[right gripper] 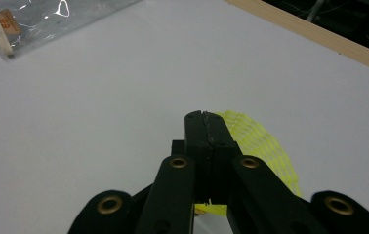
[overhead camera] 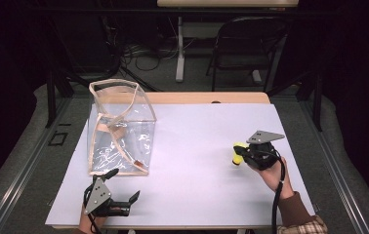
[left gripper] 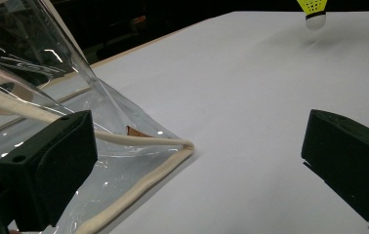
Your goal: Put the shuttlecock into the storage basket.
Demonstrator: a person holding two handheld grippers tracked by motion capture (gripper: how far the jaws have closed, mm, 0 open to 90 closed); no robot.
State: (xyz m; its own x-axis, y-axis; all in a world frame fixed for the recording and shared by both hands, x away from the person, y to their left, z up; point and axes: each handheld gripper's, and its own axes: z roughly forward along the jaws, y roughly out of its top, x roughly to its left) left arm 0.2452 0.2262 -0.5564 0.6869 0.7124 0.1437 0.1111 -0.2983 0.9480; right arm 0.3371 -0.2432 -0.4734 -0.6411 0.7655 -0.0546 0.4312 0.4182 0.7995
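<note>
While the high view takes in the whole white tabletop (overhead camera: 192, 146), the two gripper views give the close detail. At the left of the high view a clear plastic bag (overhead camera: 121, 129) with cream trim stands upright; the left gripper view shows its bottom corner seam lying flat on the tabletop just ahead of one jaw, and a small brown tag inside it. The left tongs (overhead camera: 124, 187), at the lower left of the high view just below the bag, stand wide apart with nothing between them. At the right of centre, the right tongs (overhead camera: 241, 155) are pressed together on a yellow shuttlecock (overhead camera: 237, 153). The right gripper view shows the jaws clamped on its yellow mesh skirt; the left gripper view shows its white cork tip at the upper right of the frame.
</note>
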